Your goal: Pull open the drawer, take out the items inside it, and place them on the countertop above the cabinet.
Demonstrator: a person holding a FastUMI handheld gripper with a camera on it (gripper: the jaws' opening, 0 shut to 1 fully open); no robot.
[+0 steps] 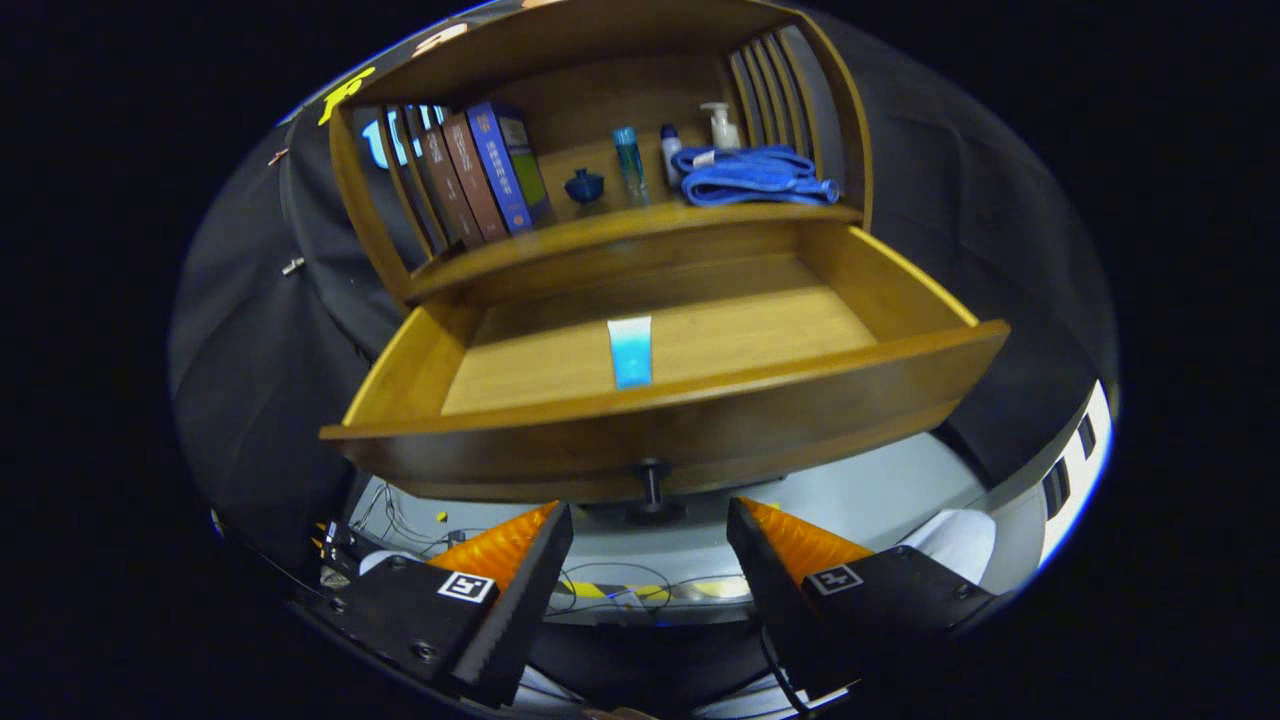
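The wooden drawer (pixel 690 440) stands pulled out from the cabinet, its dark knob (pixel 652 480) just ahead of my fingers. On its floor, near the front wall, lies a blue and white tube (pixel 630 351). The countertop (pixel 640 228) sits above and behind the drawer. My gripper (pixel 650 515) is open below the drawer front, with nothing between its fingers; the knob sits slightly beyond the gap.
On the countertop stand several books (pixel 480 175), a small blue jar (pixel 584 186), a slim blue bottle (pixel 629 160), a white bottle (pixel 670 152), a pump bottle (pixel 722 125) and a folded blue towel (pixel 752 173). Slatted side walls flank the shelf. Cables lie on the floor below.
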